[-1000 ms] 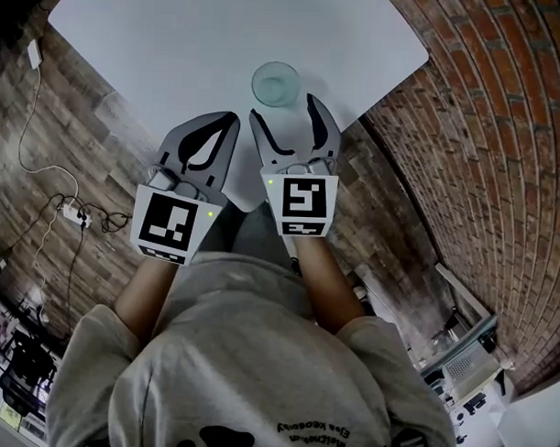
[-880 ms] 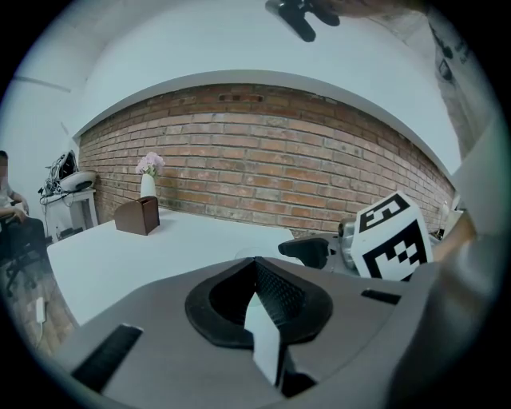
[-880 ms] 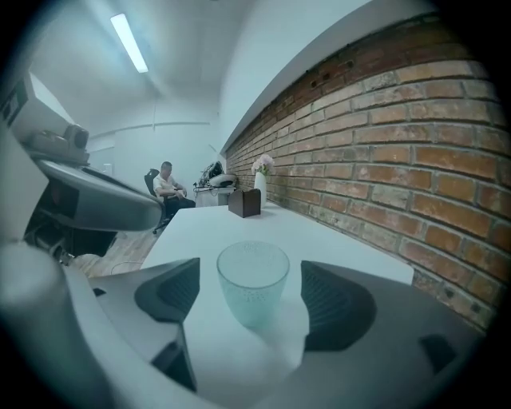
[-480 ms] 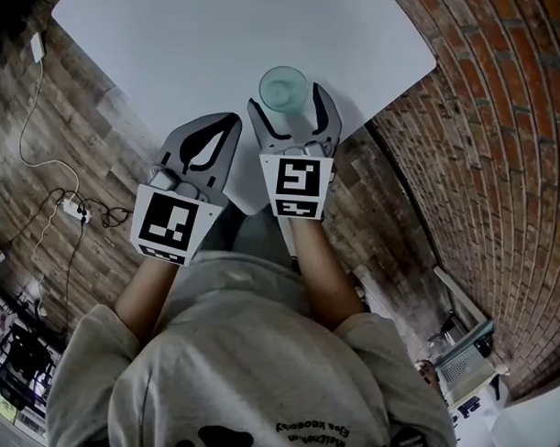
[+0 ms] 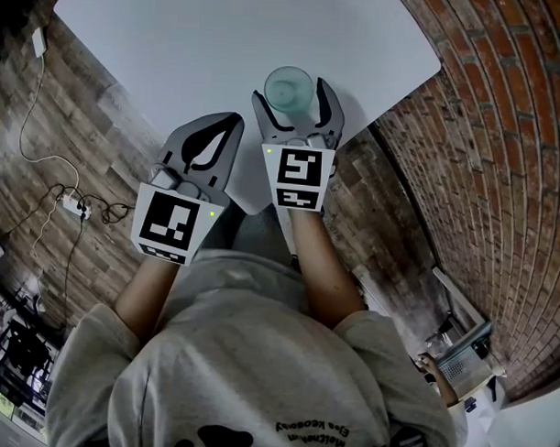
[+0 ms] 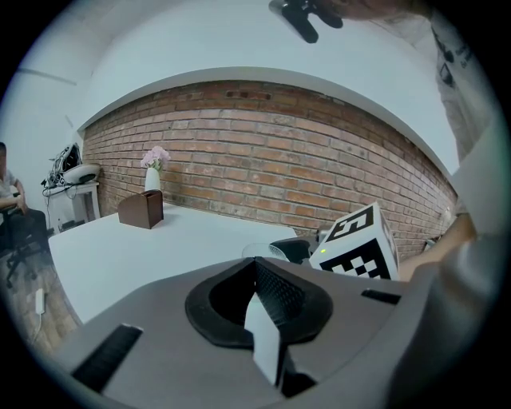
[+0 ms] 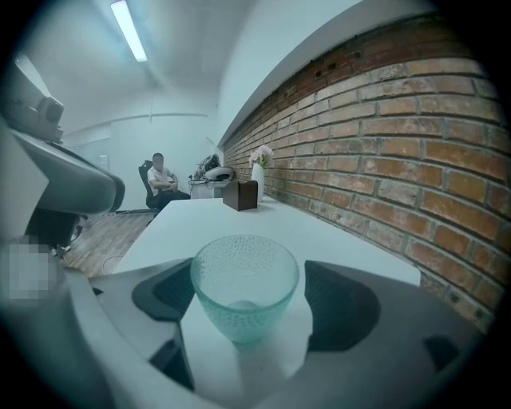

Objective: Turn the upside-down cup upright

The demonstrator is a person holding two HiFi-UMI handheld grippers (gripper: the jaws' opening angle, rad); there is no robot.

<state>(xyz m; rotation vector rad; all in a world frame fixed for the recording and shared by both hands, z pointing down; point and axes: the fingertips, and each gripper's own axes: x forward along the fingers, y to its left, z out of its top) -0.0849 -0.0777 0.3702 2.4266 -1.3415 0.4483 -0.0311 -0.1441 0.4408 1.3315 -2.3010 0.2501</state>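
A pale green dimpled glass cup (image 5: 289, 87) (image 7: 243, 287) stands near the front edge of the white table (image 5: 176, 40), wide end up and narrow end on the tabletop. My right gripper (image 5: 292, 92) (image 7: 249, 272) is open, its jaws having just been opening. One jaw stands on each side of the cup, with a gap to the glass on both sides. My left gripper (image 5: 230, 125) (image 6: 255, 264) is shut on nothing and hovers just left of the right one, at the table's edge. The cup's rim (image 6: 259, 250) peeks over its jaws in the left gripper view.
A brown box (image 7: 240, 194) (image 6: 141, 209) and a white vase with pink flowers (image 7: 257, 180) (image 6: 152, 172) stand at the table's far end. A brick wall (image 5: 485, 133) runs along the right. A person (image 7: 162, 180) sits far back. Cables (image 5: 69, 211) lie on the floor at left.
My right gripper moved forward over the table, so the cup now sits between its jaws instead of ahead of them. The left gripper and the cup stayed put.
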